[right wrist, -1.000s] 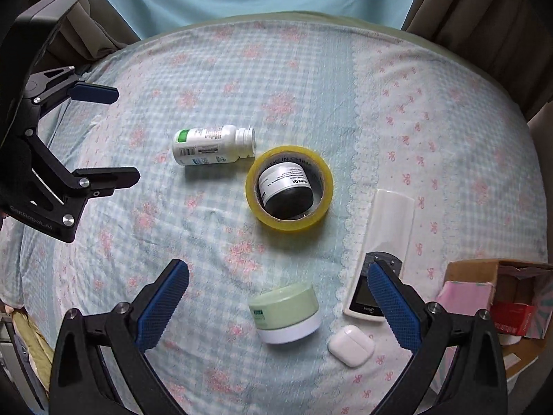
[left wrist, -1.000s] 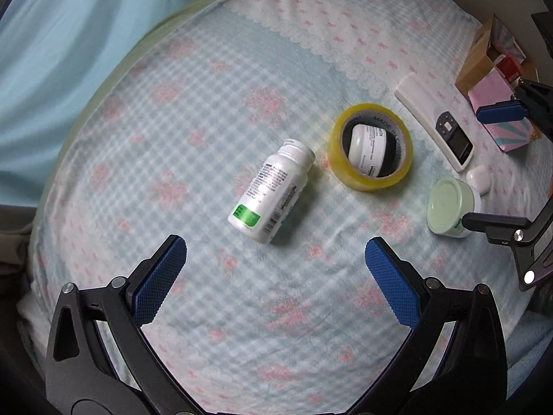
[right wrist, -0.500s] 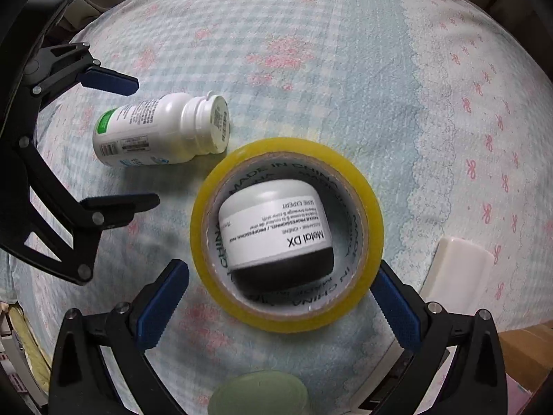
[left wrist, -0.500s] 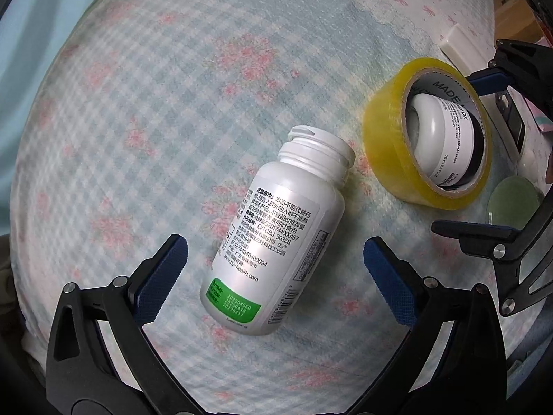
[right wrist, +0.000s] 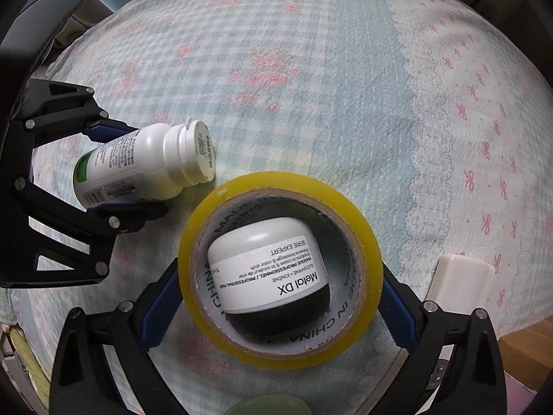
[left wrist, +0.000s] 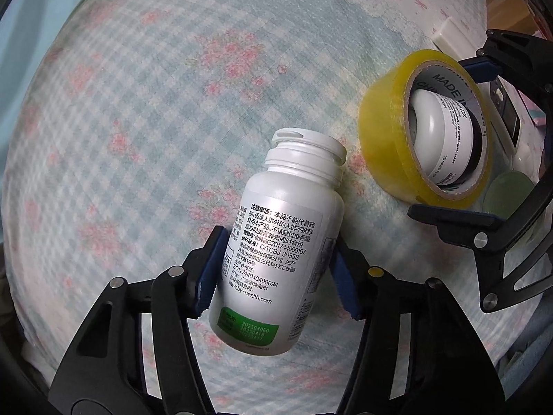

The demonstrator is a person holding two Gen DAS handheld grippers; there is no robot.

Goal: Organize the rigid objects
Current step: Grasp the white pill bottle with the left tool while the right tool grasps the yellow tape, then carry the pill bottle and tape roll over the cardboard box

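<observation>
A white pill bottle with a green band lies on its side on the checked floral cloth. My left gripper points straight down over it. Its jaws are closing, and both blue pads press the bottle's sides. The right wrist view shows the same bottle between those fingers. Beside it lies a yellow tape roll, flat, with a white-and-black jar inside its core. My right gripper stands wide around the roll, a pad against each side.
A white remote lies just right of the roll. A pale green lidded jar sits beyond it, near the right gripper's frame. A cardboard box stands at the cloth's right edge. The cloth curves down at its far rim.
Both grippers came down close to the cloth. The left jaws went from wide open to closed around the white bottle. The right gripper now brackets the tape roll.
</observation>
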